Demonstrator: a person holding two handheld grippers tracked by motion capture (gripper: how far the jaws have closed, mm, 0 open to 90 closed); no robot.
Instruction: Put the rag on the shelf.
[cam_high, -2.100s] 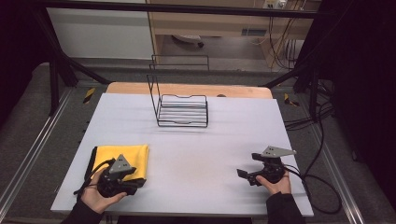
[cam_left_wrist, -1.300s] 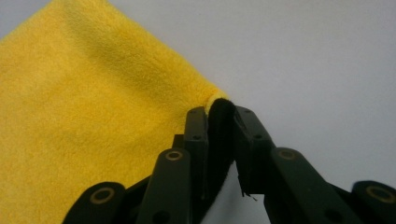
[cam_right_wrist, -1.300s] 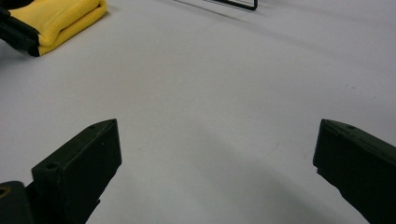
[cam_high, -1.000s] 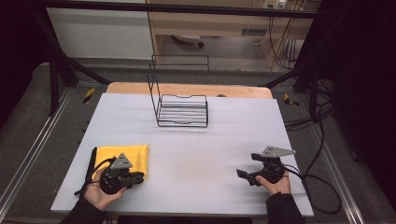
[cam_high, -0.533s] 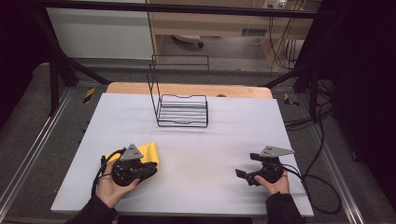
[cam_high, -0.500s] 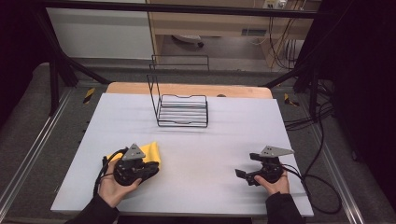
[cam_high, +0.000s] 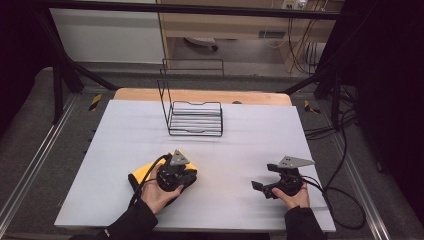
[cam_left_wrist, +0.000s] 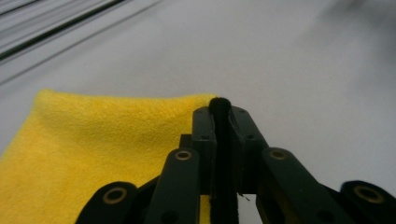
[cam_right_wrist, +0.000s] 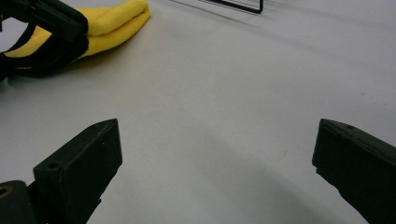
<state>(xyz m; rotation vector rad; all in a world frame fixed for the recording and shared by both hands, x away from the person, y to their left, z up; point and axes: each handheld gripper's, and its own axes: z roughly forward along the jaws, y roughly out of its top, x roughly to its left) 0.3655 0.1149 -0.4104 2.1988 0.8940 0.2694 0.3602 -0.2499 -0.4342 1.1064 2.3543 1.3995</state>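
A yellow cloth lies on the white table at the front left, its layers doubled over where it shows in the right gripper view. My left gripper rests on it with the jaws pressed together on the cloth's edge. In the left gripper view the closed jaw tips pinch the cloth's corner. My right gripper sits at the front right, held by a hand, jaws wide apart over bare table with nothing between them.
A black wire rack with a tall back frame stands at the table's far middle. Cables trail off the right side. A wooden strip runs along the far edge.
My left gripper has moved to the right and a little away from the front edge, dragging the yellow cloth with it and bunching it. The right gripper has stayed put.
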